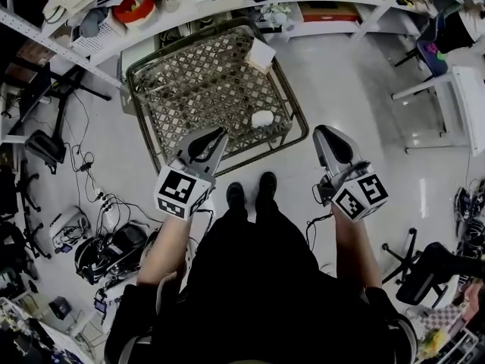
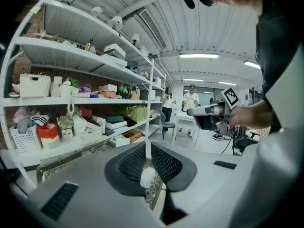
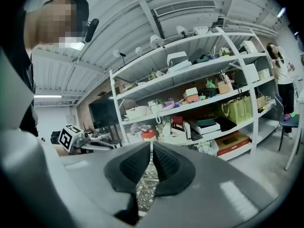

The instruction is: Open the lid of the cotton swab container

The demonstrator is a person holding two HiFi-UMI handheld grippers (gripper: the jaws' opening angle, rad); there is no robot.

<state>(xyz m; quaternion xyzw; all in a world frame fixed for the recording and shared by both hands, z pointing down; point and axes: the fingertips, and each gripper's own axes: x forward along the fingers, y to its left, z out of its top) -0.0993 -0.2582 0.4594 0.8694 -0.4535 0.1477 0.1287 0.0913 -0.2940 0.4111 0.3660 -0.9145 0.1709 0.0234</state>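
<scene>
A small white round container (image 1: 262,118) sits on a wicker table (image 1: 189,89) near its front right edge. The same container (image 2: 148,177) shows as a white blob beyond the left jaws in the left gripper view. My left gripper (image 1: 216,135) hovers just in front of and to the left of it, jaws together with nothing between them. My right gripper (image 1: 322,131) is held to the right of the table's front corner, past the container, and its jaws also stand together and empty. The wicker weave (image 3: 146,186) shows below the right jaws.
A white box (image 1: 261,54) stands at the table's far right corner. Loaded white shelves (image 1: 114,21) run behind the table. Cables and gear (image 1: 98,226) lie on the floor at left, with a white table (image 1: 462,105) and chairs at right. Two people (image 2: 191,99) stand far off.
</scene>
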